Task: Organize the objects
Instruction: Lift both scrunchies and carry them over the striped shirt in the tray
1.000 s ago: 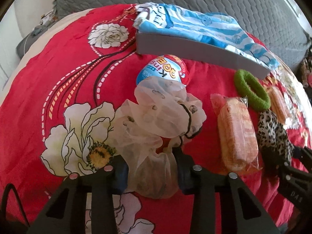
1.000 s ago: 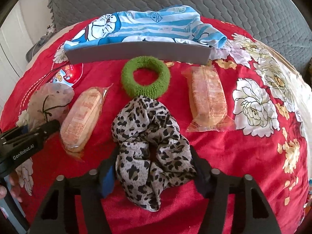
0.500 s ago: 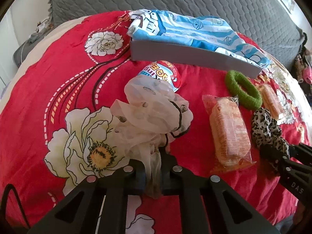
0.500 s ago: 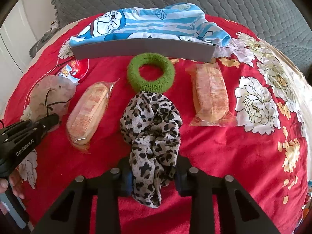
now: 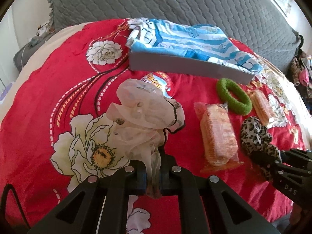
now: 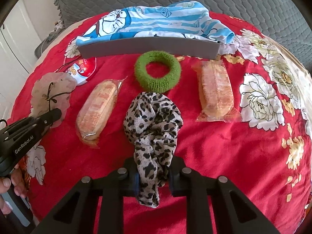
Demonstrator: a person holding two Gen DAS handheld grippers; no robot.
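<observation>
Now the left gripper (image 5: 152,177) has its fingers pinched on the near tail of the pale sheer scrunchie (image 5: 144,117), the thin fabric squashed flat between the pads; the jaws have just been closing on it. The right gripper (image 6: 154,177) likewise has just been closing and now clamps the near fold of the leopard-print scrunchie (image 6: 154,120), a thicker wad, so those fingers stand a little further apart.

Both scrunchies lie on the red flowered bedspread (image 6: 224,156), on the near side of the grey box (image 6: 148,46). The leopard one sits just in front of the green fuzzy hair ring (image 6: 158,71), itself close before the box wall. The sheer one lies off towards the box's left end, with a red-and-blue egg-shaped packet (image 5: 158,80) between it and the box. Two wrapped snack cakes (image 6: 95,109) (image 6: 216,87) flank the leopard scrunchie, one each side. A blue striped cartoon cloth (image 6: 156,23) lines the box.

Both scrunchies look very light, limp and crushable. A bunched pinch at one edge should hold; the rest will dangle and may drag, so a clear lift seems wise. The sheer fabric is probably slippery and could slide out of a shallow bite.
</observation>
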